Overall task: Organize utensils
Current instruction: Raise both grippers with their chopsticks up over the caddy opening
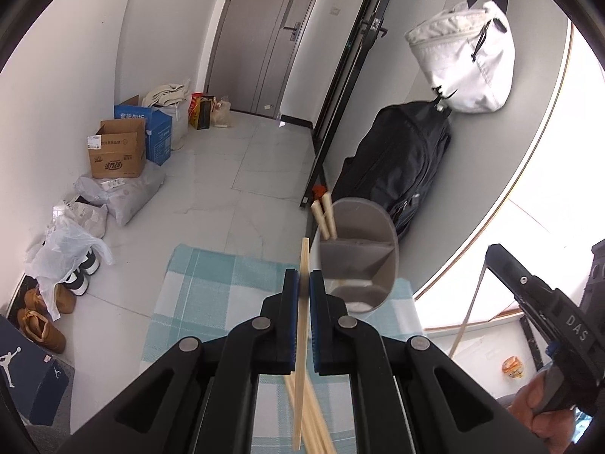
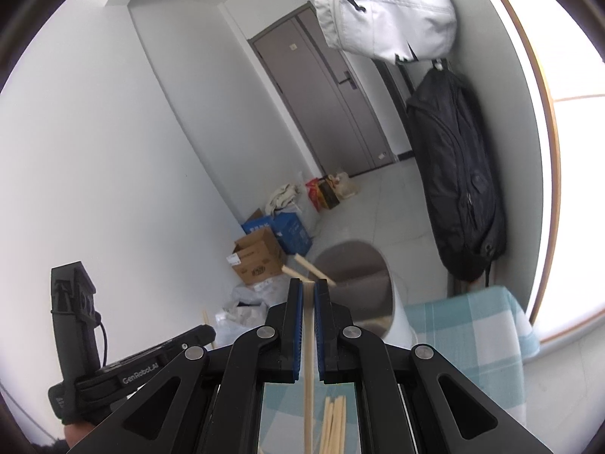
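My left gripper (image 1: pixel 303 283) is shut on a wooden chopstick (image 1: pixel 302 321) that stands upright between its blue pads, lifted above the table. My right gripper (image 2: pixel 308 287) is shut on another wooden chopstick (image 2: pixel 309 359), also held upright. A grey divided utensil holder (image 1: pixel 359 253) stands on the blue checked cloth (image 1: pixel 211 287) just right of the left gripper, with two chopsticks (image 1: pixel 324 215) leaning in its left compartment. It also shows in the right wrist view (image 2: pixel 355 283) straight ahead. Several loose chopsticks (image 2: pixel 334 423) lie on the cloth below the grippers.
The table ends at the cloth's far edge, with floor beyond. A black backpack (image 1: pixel 397 166) and a white bag (image 1: pixel 465 56) hang on the wall to the right. Cardboard boxes (image 1: pixel 121 147), bags and shoes (image 1: pixel 41 314) line the left wall. The other gripper (image 1: pixel 548 321) shows at right.
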`<move>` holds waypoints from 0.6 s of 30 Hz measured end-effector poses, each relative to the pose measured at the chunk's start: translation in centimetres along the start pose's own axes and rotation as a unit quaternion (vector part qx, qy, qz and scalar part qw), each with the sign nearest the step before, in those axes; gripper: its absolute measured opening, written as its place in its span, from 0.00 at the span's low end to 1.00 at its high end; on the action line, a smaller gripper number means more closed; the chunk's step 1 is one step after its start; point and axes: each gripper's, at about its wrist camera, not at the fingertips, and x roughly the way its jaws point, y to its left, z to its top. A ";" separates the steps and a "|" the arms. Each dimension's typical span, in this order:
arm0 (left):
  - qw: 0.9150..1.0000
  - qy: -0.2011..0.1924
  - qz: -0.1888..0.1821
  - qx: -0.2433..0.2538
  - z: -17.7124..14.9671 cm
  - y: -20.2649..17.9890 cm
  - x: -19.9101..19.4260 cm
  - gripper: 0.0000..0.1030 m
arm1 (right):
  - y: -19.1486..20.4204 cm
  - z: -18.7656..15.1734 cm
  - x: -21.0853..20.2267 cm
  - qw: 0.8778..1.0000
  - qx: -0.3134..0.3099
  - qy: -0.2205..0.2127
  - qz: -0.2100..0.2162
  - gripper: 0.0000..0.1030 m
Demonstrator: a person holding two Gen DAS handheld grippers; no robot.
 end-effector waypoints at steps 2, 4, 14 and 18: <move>1.000 -0.013 -0.005 0.001 1.2 -0.7 -0.7 0.02 | 0.6 1.4 -0.1 1.000 -0.013 -0.010 0.001 0.05; 0.999 -0.031 -0.012 0.005 2.4 -1.5 -1.4 0.02 | 1.3 2.8 -0.3 0.999 -0.030 -0.022 0.003 0.05; 0.997 -0.069 -0.041 -0.001 8.3 -3.9 -1.6 0.01 | 2.0 9.6 1.7 0.997 -0.053 -0.050 0.003 0.05; 0.996 -0.084 -0.037 -0.005 10.2 -4.0 -0.6 0.02 | 2.1 11.6 3.2 0.997 -0.062 -0.055 0.004 0.05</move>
